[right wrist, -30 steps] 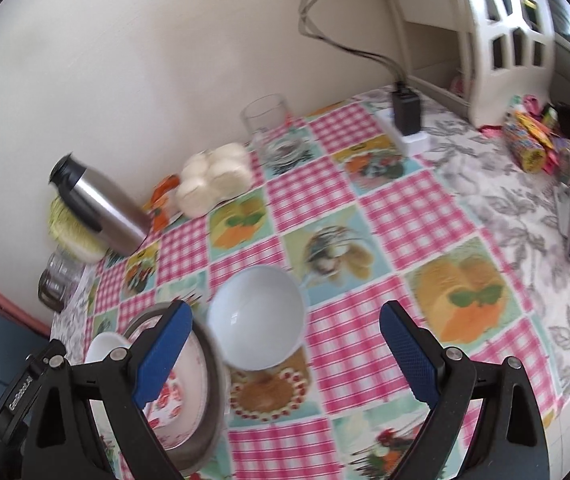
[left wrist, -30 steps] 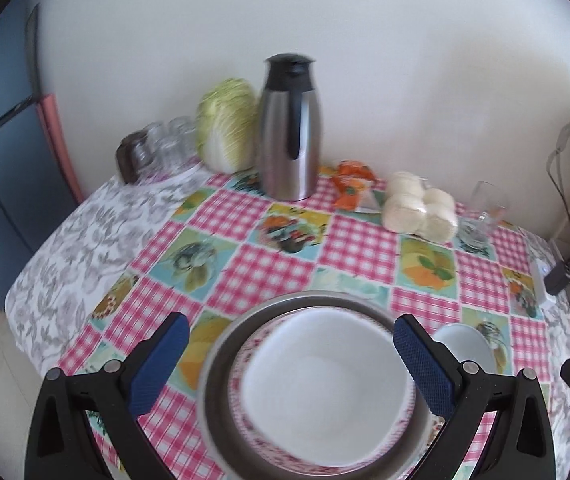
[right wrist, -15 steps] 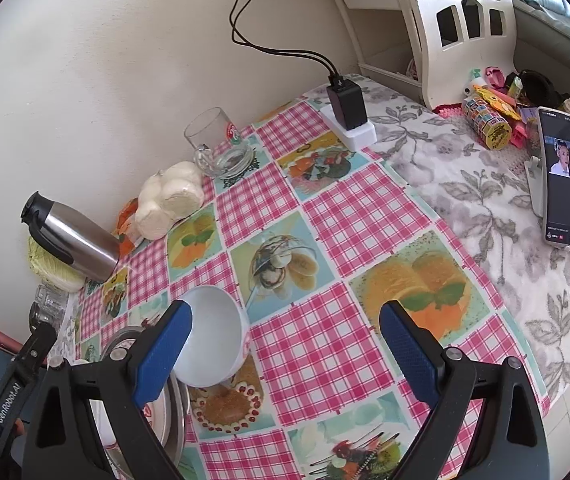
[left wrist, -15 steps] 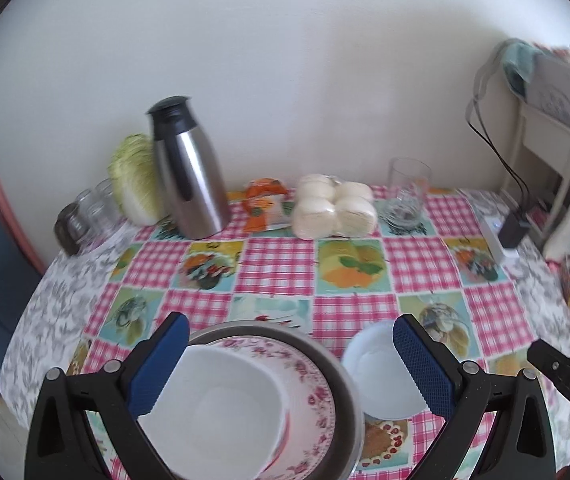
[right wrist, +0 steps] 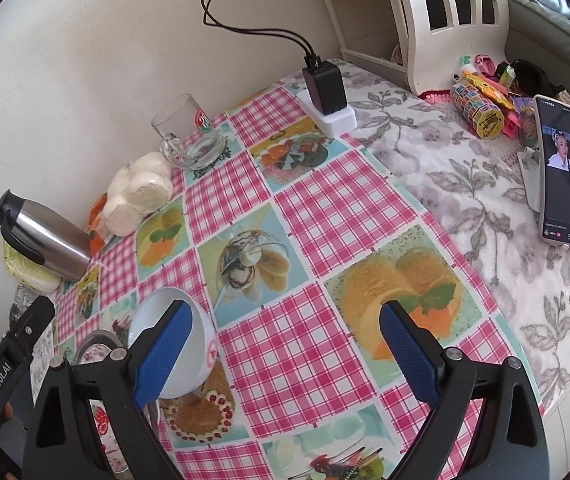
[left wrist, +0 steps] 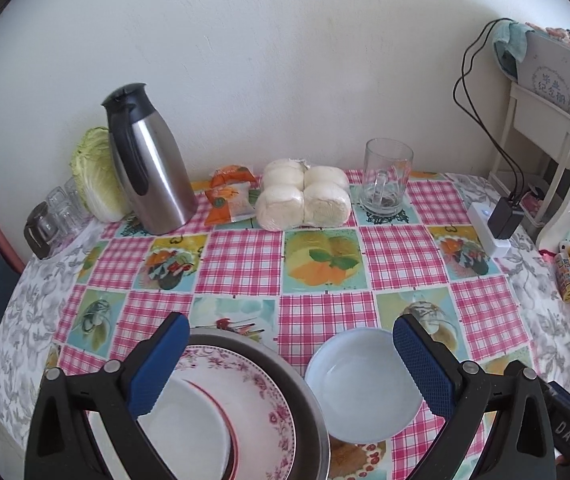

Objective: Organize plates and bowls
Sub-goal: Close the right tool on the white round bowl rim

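A white bowl [left wrist: 361,384] sits on the checked tablecloth; in the right wrist view it [right wrist: 201,336] shows behind my left finger. To its left a grey metal pan [left wrist: 305,404] holds a floral plate [left wrist: 261,412] with a white dish [left wrist: 189,428] on top. My left gripper [left wrist: 291,368] is open above the pan's right edge and the bowl. My right gripper [right wrist: 285,356] is open and empty over the tablecloth, to the right of the bowl.
At the back stand a steel thermos [left wrist: 145,160], a cabbage [left wrist: 95,176], small glasses [left wrist: 55,216], wrapped buns [left wrist: 305,200], a snack packet [left wrist: 231,196] and a glass mug [left wrist: 387,178]. A charger block [right wrist: 327,92], toys [right wrist: 481,108] and a phone [right wrist: 561,172] lie to the right.
My left gripper has swung right, from over the stacked dishes toward the white bowl. My right gripper has shifted right, so the bowl now sits behind its left finger.
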`<state>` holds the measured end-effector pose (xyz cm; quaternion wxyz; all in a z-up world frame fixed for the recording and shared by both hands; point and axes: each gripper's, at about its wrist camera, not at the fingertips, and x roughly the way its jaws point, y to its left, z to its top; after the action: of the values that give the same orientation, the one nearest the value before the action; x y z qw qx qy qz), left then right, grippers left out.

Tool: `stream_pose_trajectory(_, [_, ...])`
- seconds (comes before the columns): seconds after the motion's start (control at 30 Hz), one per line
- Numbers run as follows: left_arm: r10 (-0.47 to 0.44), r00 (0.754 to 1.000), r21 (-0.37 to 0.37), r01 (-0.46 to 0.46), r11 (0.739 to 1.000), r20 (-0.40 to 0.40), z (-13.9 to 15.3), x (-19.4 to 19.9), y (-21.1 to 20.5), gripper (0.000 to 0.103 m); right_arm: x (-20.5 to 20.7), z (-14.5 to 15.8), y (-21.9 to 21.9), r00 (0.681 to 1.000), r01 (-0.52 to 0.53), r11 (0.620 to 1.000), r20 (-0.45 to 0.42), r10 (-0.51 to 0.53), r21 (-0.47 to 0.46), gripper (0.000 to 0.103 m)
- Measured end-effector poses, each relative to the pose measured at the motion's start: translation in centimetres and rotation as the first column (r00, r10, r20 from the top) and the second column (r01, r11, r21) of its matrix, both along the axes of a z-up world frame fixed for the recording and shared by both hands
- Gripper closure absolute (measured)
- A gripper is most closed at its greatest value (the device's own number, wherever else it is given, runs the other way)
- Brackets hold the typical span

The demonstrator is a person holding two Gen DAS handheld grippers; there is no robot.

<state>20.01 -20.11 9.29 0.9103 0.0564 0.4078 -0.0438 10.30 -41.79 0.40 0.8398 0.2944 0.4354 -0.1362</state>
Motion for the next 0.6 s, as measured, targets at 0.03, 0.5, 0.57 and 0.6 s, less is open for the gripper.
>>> stream_pose_trajectory(0.03, [-0.004,1.000,0.002,0.004,1.000,-0.007,-0.2,0.2,-0.1,0.000,0.2,-0.2,0.1,1.000,-0.004,1.000,-0.005,0.004,0.000,0.008])
stream_pose_trajectory(0.5, [-0.027,0.991,-0.020,0.025,0.999,-0.134,-3.7,2.7,-1.1,0.000,2.9,-3.6,2.2,0.990,-0.096,0.995,-0.109,0.095,-0.004,0.008])
stream_pose_trajectory(0.57, [-0.032,0.989,-0.019,0.030,0.999,-0.143,-4.0,2.9,-1.3,0.000,3.1,-3.8,2.5,0.988,-0.105,0.994,-0.114,0.103,-0.009,0.008])
stream_pose_trajectory(0.6, [-0.036,0.988,-0.018,0.034,0.999,-0.149,-4.3,3.0,-1.4,0.000,3.3,-3.8,2.8,0.988,-0.108,0.994,-0.114,0.106,-0.013,0.008])
